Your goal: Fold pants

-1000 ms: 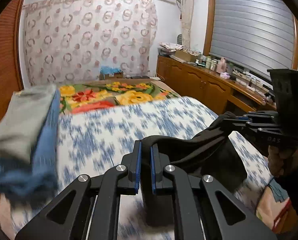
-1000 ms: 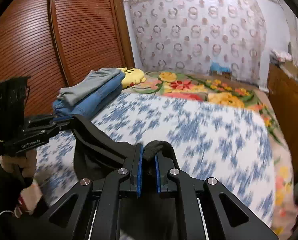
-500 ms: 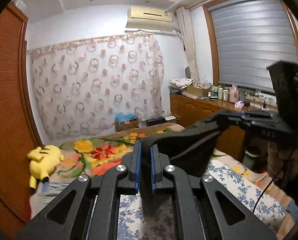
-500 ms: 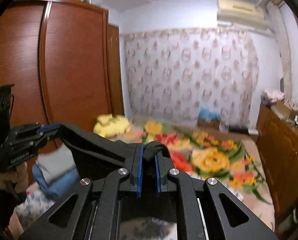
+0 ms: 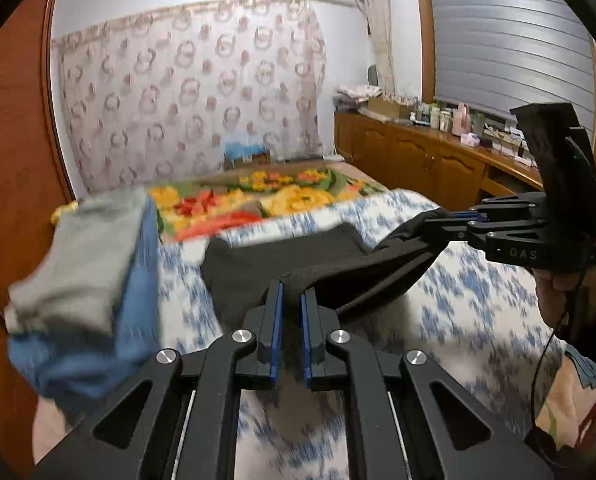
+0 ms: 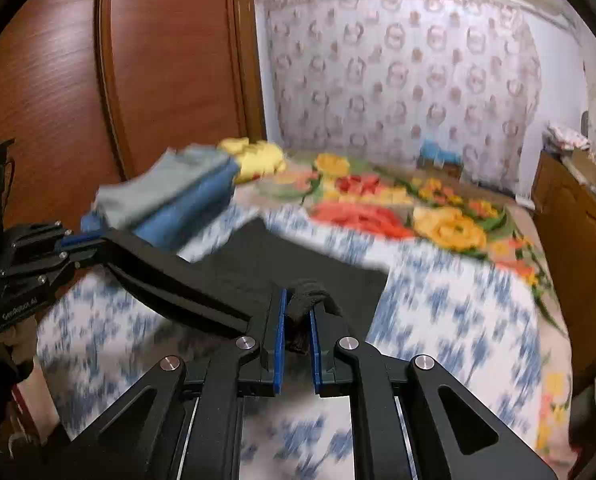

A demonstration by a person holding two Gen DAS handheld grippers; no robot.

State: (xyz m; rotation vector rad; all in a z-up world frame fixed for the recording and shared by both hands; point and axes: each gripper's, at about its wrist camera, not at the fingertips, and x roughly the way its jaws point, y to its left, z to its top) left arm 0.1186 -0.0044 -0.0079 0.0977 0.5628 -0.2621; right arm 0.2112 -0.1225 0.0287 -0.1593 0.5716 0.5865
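A pair of black pants (image 5: 298, 260) hangs stretched between my two grippers, with its far part lying flat on the blue-and-white bedspread (image 5: 457, 312). My left gripper (image 5: 292, 292) is shut on one corner of the pants' near edge. My right gripper (image 6: 298, 304) is shut on the other corner, with a bunch of black fabric (image 6: 305, 300) between its pads. In the right wrist view the pants (image 6: 290, 260) spread across the bed. Each gripper shows in the other's view: the right gripper (image 5: 453, 220) and the left gripper (image 6: 82, 240).
A stack of folded grey and blue clothes (image 5: 86, 272) lies on the bed's left side, also in the right wrist view (image 6: 170, 196). A floral blanket (image 6: 397, 208) and a yellow plush toy (image 6: 258, 156) lie farther back. A wooden wardrobe (image 6: 98, 80) stands left, wooden cabinets (image 5: 417, 160) right.
Both grippers swung up with the pants half a second ago and have come back down. The far part of the pants now lies spread flat on the bedspread.
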